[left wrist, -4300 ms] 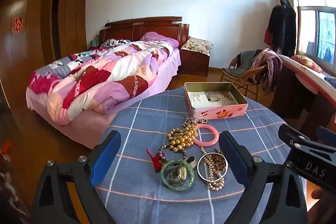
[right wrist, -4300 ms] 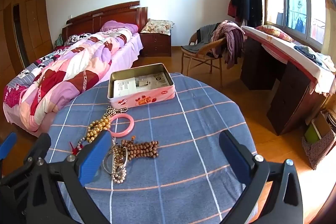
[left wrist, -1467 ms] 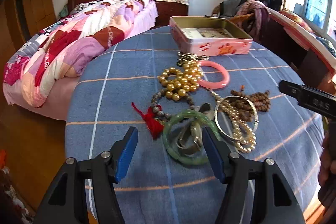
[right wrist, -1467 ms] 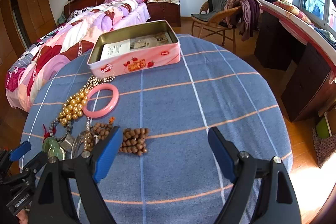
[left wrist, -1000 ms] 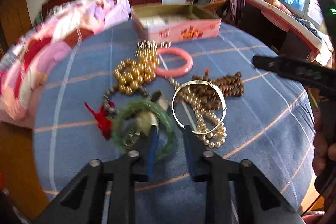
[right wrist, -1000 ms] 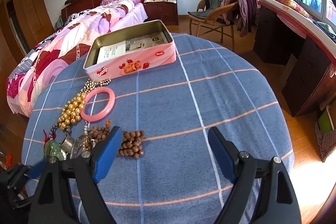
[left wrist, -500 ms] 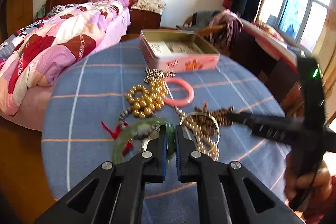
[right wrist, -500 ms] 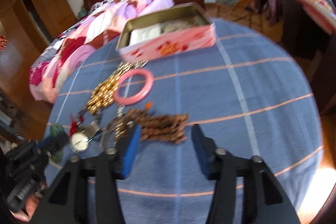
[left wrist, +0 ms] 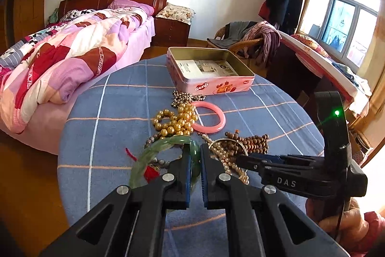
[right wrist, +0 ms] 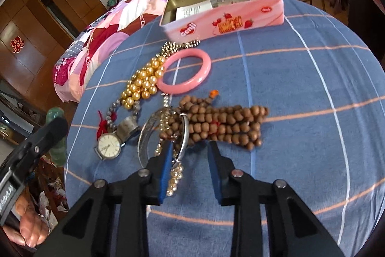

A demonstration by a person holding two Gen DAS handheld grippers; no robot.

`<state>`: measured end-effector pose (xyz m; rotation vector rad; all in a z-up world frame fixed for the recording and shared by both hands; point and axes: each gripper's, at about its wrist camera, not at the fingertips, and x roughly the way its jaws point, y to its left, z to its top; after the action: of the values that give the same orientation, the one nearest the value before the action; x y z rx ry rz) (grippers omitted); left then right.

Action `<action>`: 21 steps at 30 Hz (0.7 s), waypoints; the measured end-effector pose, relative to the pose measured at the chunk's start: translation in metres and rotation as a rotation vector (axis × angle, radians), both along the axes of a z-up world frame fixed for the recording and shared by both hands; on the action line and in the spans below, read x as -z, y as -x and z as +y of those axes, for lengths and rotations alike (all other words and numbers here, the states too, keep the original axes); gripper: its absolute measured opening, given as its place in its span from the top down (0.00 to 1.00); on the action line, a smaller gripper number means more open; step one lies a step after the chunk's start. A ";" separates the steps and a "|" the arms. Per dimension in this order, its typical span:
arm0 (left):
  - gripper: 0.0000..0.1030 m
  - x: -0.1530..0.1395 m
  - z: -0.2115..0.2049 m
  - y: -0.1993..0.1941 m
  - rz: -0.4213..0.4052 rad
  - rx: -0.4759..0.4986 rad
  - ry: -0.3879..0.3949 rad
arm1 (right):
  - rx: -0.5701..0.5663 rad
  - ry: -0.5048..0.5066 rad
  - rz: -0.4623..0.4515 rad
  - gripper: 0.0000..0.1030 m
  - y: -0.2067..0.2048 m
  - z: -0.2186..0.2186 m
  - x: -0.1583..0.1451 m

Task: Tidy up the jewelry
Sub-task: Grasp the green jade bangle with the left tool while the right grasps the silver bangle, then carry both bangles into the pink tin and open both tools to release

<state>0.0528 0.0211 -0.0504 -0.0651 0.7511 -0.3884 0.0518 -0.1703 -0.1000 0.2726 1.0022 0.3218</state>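
Clamping the green bangle point(left wrist: 166, 145) between its blue pads, the left hand-held gripper point(left wrist: 194, 155) has the ring standing on edge, lifted off the blue checked desk point(left wrist: 108, 98) and arcing away to the gripper's left. The right hand-held gripper point(right wrist: 190, 155) is part-open and grasps nothing — its left pad sits at the rim of the silver bangle point(right wrist: 163, 134), its right pad just short of the brown bead strand point(right wrist: 221, 124), whose long axis runs crosswise to the fingers. A wristwatch point(right wrist: 108, 145) lies to the left of these, with the gold beads point(right wrist: 144, 81) and pink bangle point(right wrist: 184, 71) farther on. Beyond them the pink tin point(left wrist: 207, 69) stands open, straight ahead of the left gripper, which is probably the one to travel there next. The path crosses the heap, so the bangle needs height — open cloth lies to the right, and the desk edge curves away on both sides.
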 end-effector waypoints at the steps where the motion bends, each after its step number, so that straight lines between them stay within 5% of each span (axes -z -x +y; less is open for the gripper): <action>1: 0.95 0.000 0.000 0.000 0.001 -0.001 -0.001 | -0.009 -0.013 -0.001 0.69 -0.001 0.000 0.000; 4: 0.95 0.001 0.002 0.001 0.006 -0.010 0.002 | -0.035 -0.111 0.024 0.87 -0.003 -0.005 0.003; 21: 0.94 -0.006 0.006 0.010 -0.021 -0.027 0.009 | 0.025 -0.072 -0.182 0.89 0.021 -0.023 -0.062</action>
<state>0.0426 0.0269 -0.0439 -0.0795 0.7269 -0.3659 0.0308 -0.1936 -0.0381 0.3148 0.8081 0.3535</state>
